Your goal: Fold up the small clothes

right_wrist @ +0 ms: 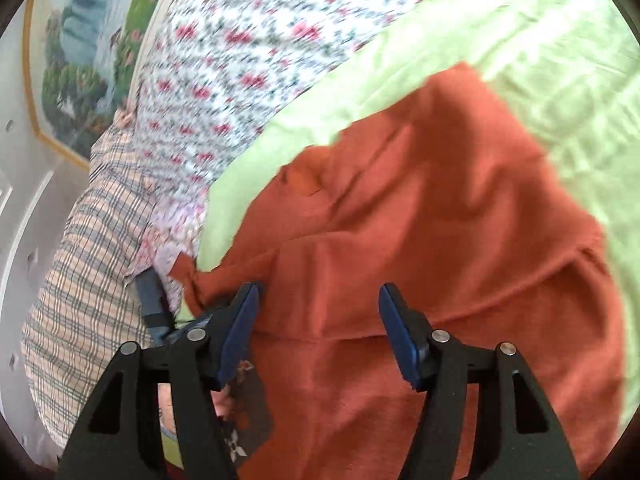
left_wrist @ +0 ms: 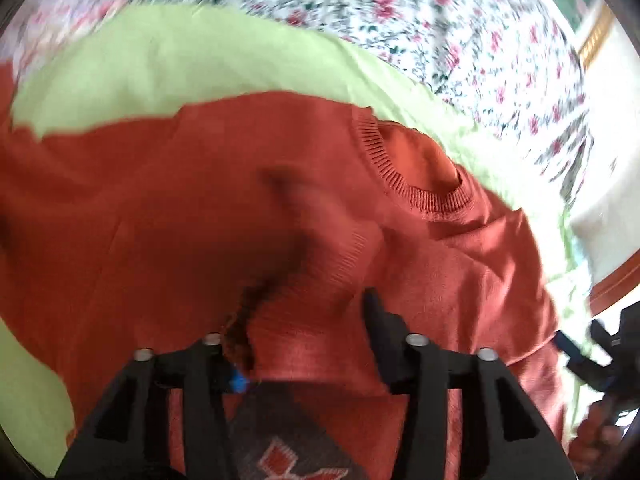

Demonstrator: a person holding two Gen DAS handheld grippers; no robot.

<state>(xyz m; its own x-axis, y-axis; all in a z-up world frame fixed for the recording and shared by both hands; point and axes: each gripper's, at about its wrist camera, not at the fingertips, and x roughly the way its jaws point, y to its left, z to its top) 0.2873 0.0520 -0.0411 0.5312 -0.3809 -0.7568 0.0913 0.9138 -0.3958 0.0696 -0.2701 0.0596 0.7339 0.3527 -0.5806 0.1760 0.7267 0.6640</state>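
A small rust-orange knit sweater (left_wrist: 160,208) lies on a light green cloth (left_wrist: 180,64), its ribbed round collar (left_wrist: 420,192) to the right of centre. A bunched sleeve fold with a ribbed cuff (left_wrist: 312,280) rises between the fingers of my left gripper (left_wrist: 304,340); its jaws stand apart around the fold, and whether they pinch it is unclear. In the right wrist view the sweater (right_wrist: 420,220) fills the middle. My right gripper (right_wrist: 318,320) is open just above the fabric, blue pads (right_wrist: 400,340) wide apart, holding nothing.
A floral bedsheet (left_wrist: 360,8) lies beyond the green cloth (right_wrist: 540,60). A plaid garment (right_wrist: 88,264) lies at the left in the right wrist view, below a framed landscape picture (right_wrist: 80,52). The other gripper's blue tip (left_wrist: 576,352) shows at the right edge. A wooden edge (left_wrist: 616,280) is nearby.
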